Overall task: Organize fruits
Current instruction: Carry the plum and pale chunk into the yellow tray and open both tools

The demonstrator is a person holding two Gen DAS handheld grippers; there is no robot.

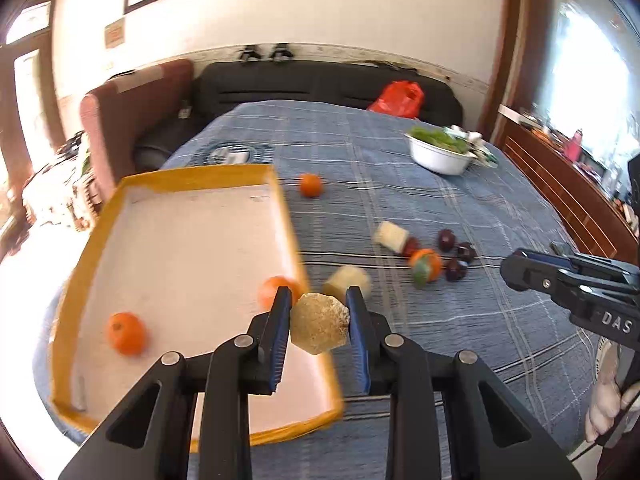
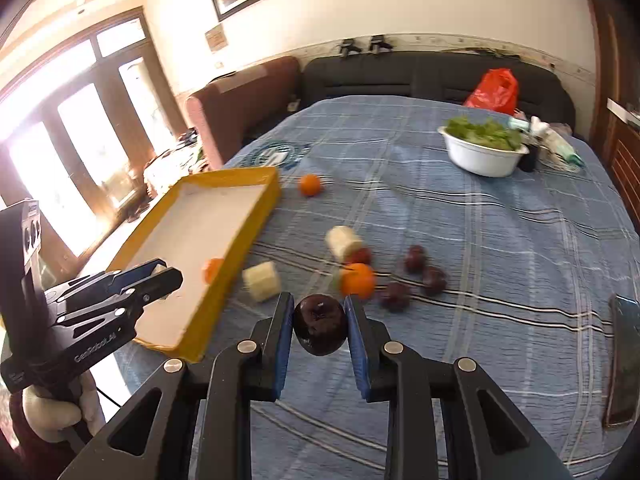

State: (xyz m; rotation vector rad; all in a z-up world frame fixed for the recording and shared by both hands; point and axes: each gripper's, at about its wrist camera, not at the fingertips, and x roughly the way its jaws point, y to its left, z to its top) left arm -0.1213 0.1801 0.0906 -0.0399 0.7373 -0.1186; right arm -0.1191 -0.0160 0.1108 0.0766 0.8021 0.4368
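Observation:
My left gripper [image 1: 319, 293] is shut on a pale, rough cut chunk [image 1: 319, 326], held above the near right rim of a yellow tray [image 1: 200, 172] with a white floor. Two oranges [image 1: 126, 332] [image 1: 276, 290] lie in the tray. My right gripper [image 2: 319, 298] is shut on a dark purple fruit [image 2: 320, 324] over the blue checked cloth. On the cloth lie two more pale chunks [image 2: 262, 280] [image 2: 344, 240], an orange with a green patch [image 2: 357, 280], three dark fruits [image 2: 415, 258], a reddish fruit [image 2: 359, 256] and a lone orange [image 2: 310, 184].
A white bowl of greens [image 2: 484, 156] stands at the table's far right, with a red bag [image 2: 494, 92] behind it on a black sofa. A dark phone [image 2: 624, 360] lies near the right edge. A brown armchair [image 1: 132, 112] stands beyond the tray.

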